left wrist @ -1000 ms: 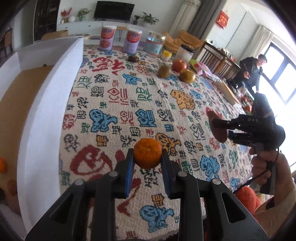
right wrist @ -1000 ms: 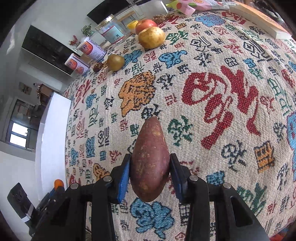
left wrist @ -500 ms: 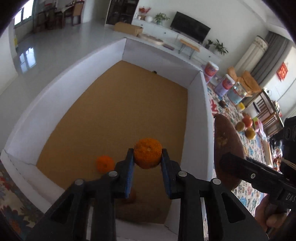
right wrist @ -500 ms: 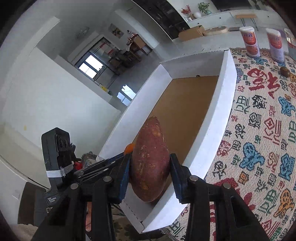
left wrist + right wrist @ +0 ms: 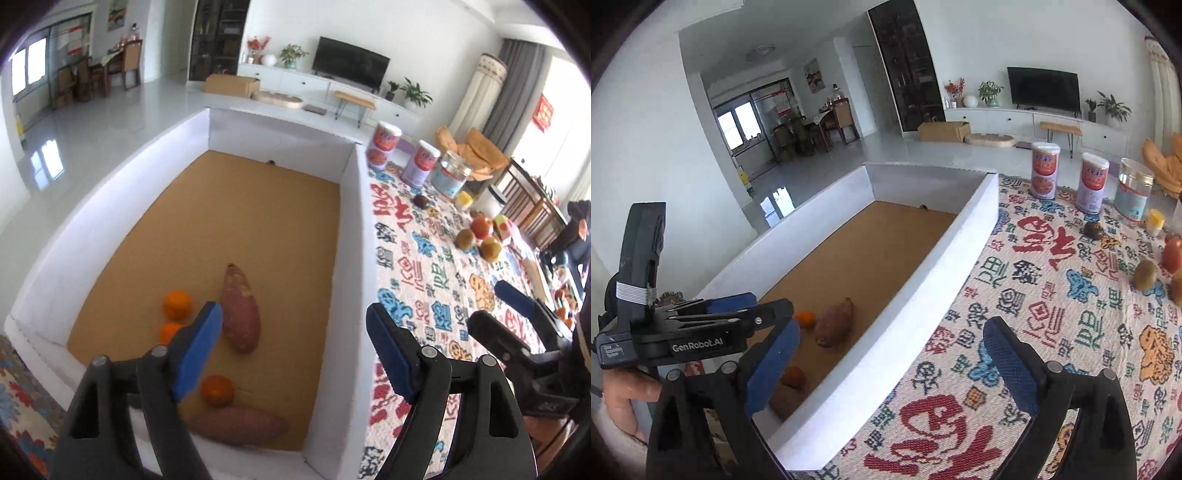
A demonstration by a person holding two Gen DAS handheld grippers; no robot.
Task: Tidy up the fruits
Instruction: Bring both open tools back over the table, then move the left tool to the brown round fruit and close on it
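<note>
A white-walled box (image 5: 364,236) with a brown floor stands left of the patterned tablecloth (image 5: 424,258). In it lie two sweet potatoes (image 5: 240,310) (image 5: 240,424) and three oranges (image 5: 178,303) (image 5: 169,331) (image 5: 217,390). My left gripper (image 5: 295,349) is open and empty above the box's near end. My right gripper (image 5: 890,363) is open and empty over the box's right wall (image 5: 923,314). The left gripper also shows in the right wrist view (image 5: 753,306). On the cloth remain an apple (image 5: 482,226), a kiwi (image 5: 464,239), a potato (image 5: 490,248) and a dark fruit (image 5: 421,201).
Two tall cans (image 5: 384,146) (image 5: 421,164), a glass jar (image 5: 450,173) and a small yellow cup (image 5: 464,199) stand at the cloth's far end. A book (image 5: 535,273) lies at the right. A person (image 5: 576,229) sits far right.
Both grippers have opened. The orange and the sweet potato they held now lie in the box. The views swung from the cloth to over the box.
</note>
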